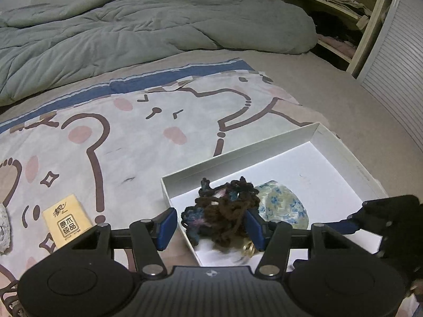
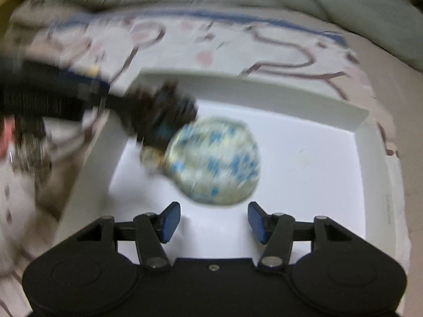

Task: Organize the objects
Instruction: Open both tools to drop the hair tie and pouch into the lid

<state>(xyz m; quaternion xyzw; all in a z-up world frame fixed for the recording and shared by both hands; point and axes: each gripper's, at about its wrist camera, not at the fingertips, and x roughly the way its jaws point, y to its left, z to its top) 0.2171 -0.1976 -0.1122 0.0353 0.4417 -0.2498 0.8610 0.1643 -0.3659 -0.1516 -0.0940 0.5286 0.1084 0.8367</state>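
A white shallow box lies on the bed. In it sit a dark tangled crochet yarn piece and a round blue-flowered pouch with a gold clasp. My left gripper is open, its blue pads on either side of the yarn piece over the box's near-left corner. My right gripper is open and empty above the box floor, just short of the pouch. The right view is motion-blurred; the yarn piece and left gripper show at its left.
A yellow tissue pack lies on the cartoon-print sheet left of the box. A grey-green duvet is bunched at the back. Open shelves with folded clothes stand at the far right. A grey object is at the left edge.
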